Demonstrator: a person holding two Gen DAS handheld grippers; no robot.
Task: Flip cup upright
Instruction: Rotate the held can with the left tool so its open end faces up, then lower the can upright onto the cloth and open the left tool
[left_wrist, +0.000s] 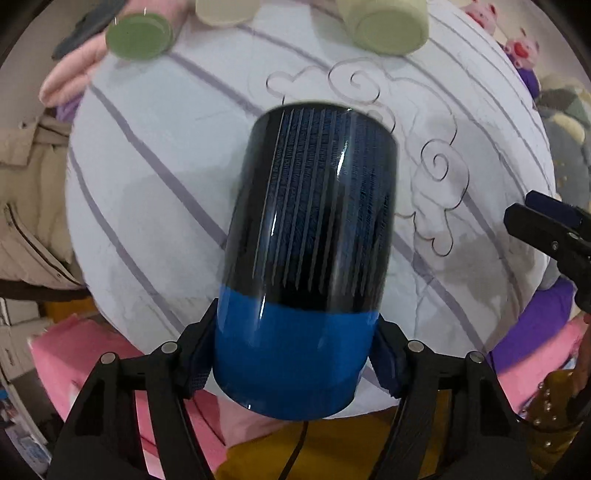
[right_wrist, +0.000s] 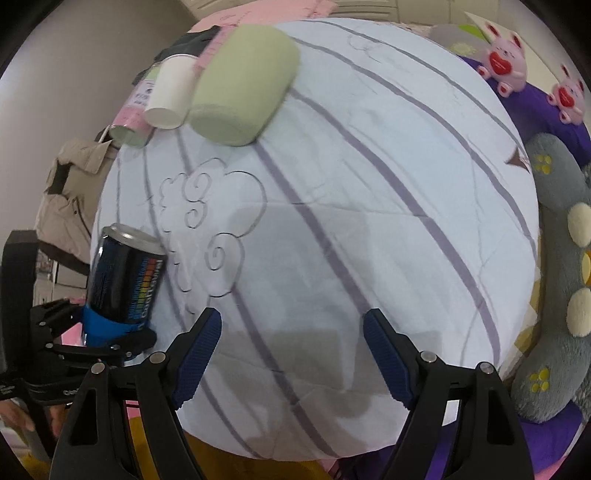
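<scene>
A dark blue cup (left_wrist: 306, 251) with fine vertical lines and a bright blue band fills the middle of the left wrist view. My left gripper (left_wrist: 291, 354) is shut on its blue band and holds it above the white cloth. In the right wrist view the same cup (right_wrist: 123, 280) shows at the far left, tilted, silver rim up, held by the left gripper (right_wrist: 110, 332). My right gripper (right_wrist: 291, 354) is open and empty over the cloth; its finger (left_wrist: 546, 225) shows at the right edge of the left wrist view.
A round table under a white cloth with purple stripes (right_wrist: 351, 206). At its far edge lie a pale green cup (right_wrist: 240, 92), a white cup (right_wrist: 171, 96) and a green-lidded one (left_wrist: 140, 35). Plush toys (right_wrist: 554, 277) sit to the right, a beige coat (right_wrist: 70, 184) to the left.
</scene>
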